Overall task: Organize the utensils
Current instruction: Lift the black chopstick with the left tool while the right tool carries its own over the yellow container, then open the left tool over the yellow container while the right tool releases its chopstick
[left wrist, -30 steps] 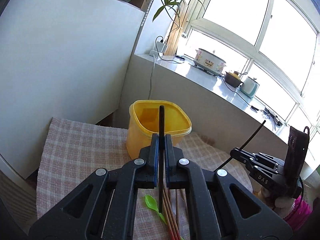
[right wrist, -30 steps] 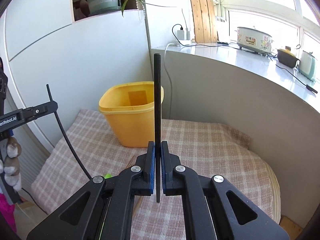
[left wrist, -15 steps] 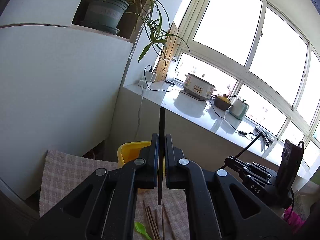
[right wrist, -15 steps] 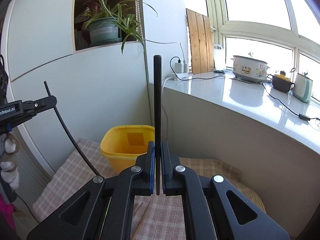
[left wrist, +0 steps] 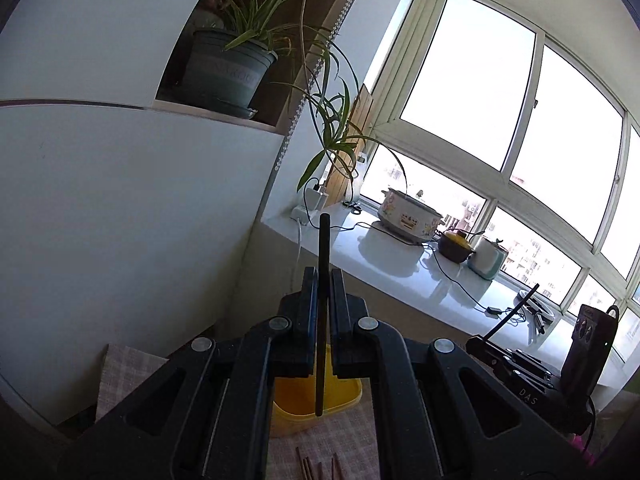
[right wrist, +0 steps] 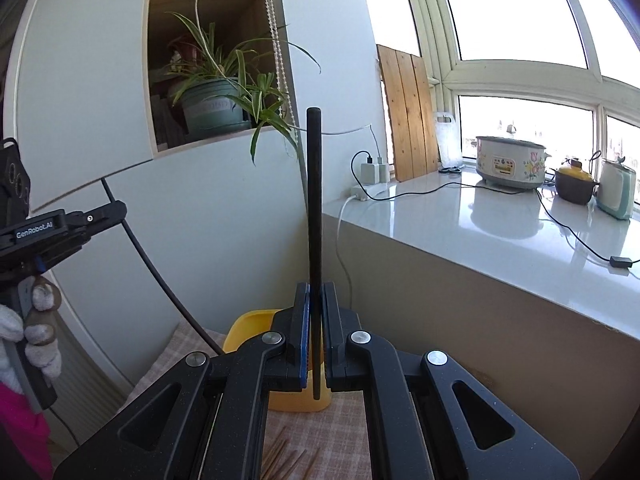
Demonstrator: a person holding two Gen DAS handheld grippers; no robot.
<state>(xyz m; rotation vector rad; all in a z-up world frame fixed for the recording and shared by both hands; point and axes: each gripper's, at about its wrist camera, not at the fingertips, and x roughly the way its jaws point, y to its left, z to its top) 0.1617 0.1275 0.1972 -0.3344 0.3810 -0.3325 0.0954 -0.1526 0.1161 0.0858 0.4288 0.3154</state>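
Note:
My left gripper is shut on a black chopstick that stands upright between its jaws. My right gripper is shut on a second black chopstick, also upright. Both are raised above the yellow plastic tub, which sits on the checked cloth and is mostly hidden behind the fingers; it also shows in the right wrist view. Several brown chopsticks lie on the cloth below. The right gripper shows at the right of the left wrist view; the left gripper shows at the left of the right wrist view.
A white cabinet wall with a potted spider plant in a niche stands behind the table. A white windowsill counter carries a slow cooker, a small pot, a kettle and cables.
Both grippers have risen and tilted upward with their chopsticks. The tub and cloth have dropped toward the bottom of both views, and the green spoon is out of sight.

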